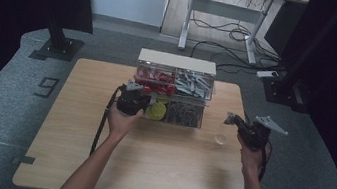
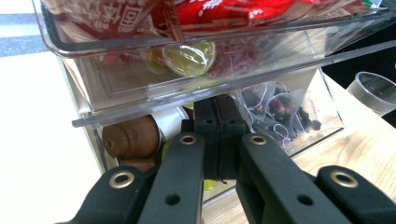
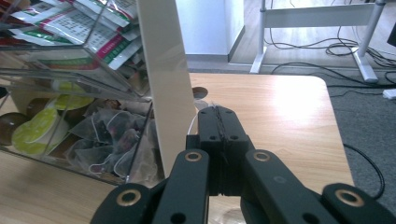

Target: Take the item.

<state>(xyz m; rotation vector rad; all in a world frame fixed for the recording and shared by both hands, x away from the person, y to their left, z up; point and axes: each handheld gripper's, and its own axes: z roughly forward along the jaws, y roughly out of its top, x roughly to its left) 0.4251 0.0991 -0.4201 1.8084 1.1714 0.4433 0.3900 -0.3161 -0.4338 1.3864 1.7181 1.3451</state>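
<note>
Two grippers at a clear drawer box (image 1: 173, 87).
Left gripper (image 1: 131, 100) clenched against the lower drawer (image 2: 299, 126); right gripper (image 1: 239, 123) clenched, near a small cup (image 1: 221, 139).

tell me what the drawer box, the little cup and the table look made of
The see-through two-tier drawer organiser looks like clear glossy plastic: its contents show through and its edges catch highlights. The small round transparent cup seems clear plastic or glass; hard to say. The pale table shows wood grain with a smooth finish, probably laminate.
</note>
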